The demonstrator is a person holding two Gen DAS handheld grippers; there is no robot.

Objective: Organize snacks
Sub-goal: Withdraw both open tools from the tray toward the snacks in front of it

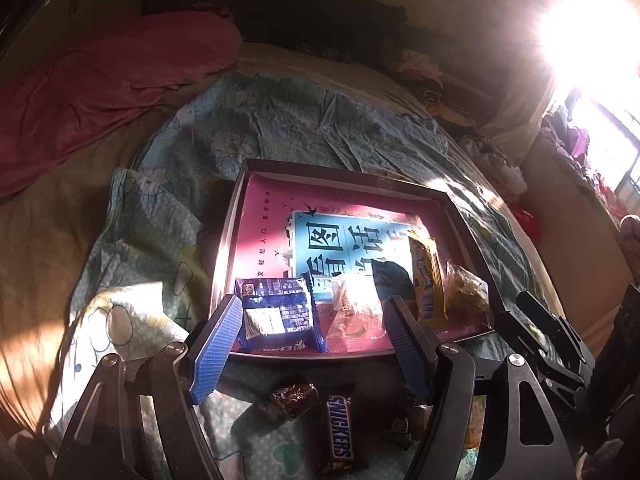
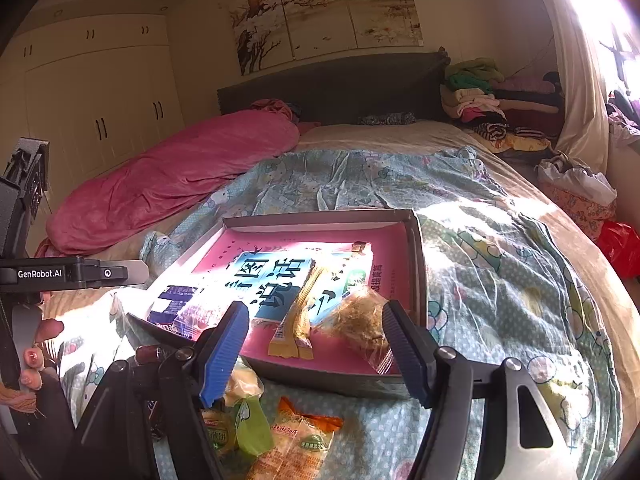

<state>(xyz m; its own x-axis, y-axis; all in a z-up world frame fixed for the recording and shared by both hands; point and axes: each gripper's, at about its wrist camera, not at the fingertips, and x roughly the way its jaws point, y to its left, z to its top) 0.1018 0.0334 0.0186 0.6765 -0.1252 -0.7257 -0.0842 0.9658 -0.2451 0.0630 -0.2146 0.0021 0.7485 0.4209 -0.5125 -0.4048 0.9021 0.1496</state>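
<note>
The left gripper (image 1: 314,328) hung with its jaws wide, nothing clamped, above the near edge of the box (image 1: 340,170). Inside, at 6 o'clock, lay a blue packet (image 1: 278,314), then a clear packet (image 1: 356,308), a yellow bar (image 1: 428,284) and a crinkly bag (image 1: 466,294). A Snickers bar (image 1: 340,426) lay outside on the quilt (image 1: 280,120). The right gripper (image 2: 314,332) also stood wide, holding nothing
</note>
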